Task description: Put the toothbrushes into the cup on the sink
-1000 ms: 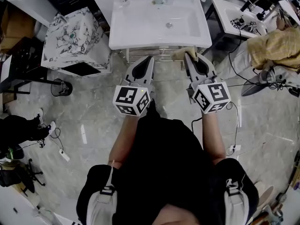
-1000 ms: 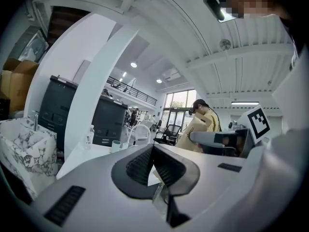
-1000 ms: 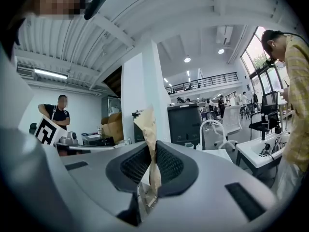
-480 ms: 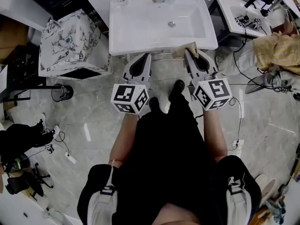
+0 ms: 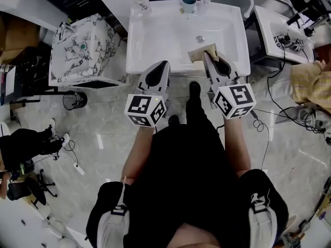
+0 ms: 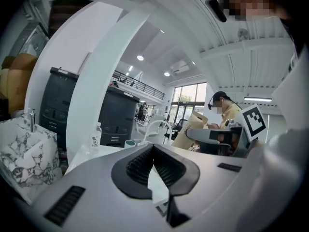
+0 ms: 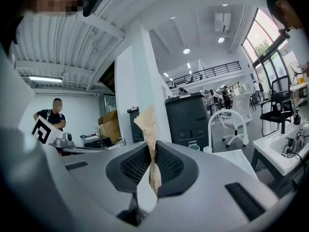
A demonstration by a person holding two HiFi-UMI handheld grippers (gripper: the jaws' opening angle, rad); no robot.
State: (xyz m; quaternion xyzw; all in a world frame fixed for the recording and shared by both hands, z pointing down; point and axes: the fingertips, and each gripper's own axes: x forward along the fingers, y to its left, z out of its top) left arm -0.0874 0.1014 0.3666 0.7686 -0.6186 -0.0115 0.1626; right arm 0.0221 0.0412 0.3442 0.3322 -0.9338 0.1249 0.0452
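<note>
The left gripper point(image 6: 153, 152), at the front edge of the sink point(image 5: 155, 40), has its jaws pressed together on nothing. The cup point(image 5: 189, 3) stands on the sink's back rim, and over the front rim the right gripper point(image 7: 151, 154) pinches a brown paper packet point(image 7: 147, 122). No toothbrushes show; if they are inside, the packet is likely light and crumply, best held by its folded top.

Teal cup point(image 5: 189, 3) upright on sink point(image 5: 155, 40) back rim; tan paper packet point(image 5: 196, 53) clamped in right claw point(image 5: 206, 55).

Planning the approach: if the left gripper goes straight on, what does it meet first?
Probably the white sink: the left gripper points over its front rim toward the basin. Its height is unclear, so it might pass above.
</note>
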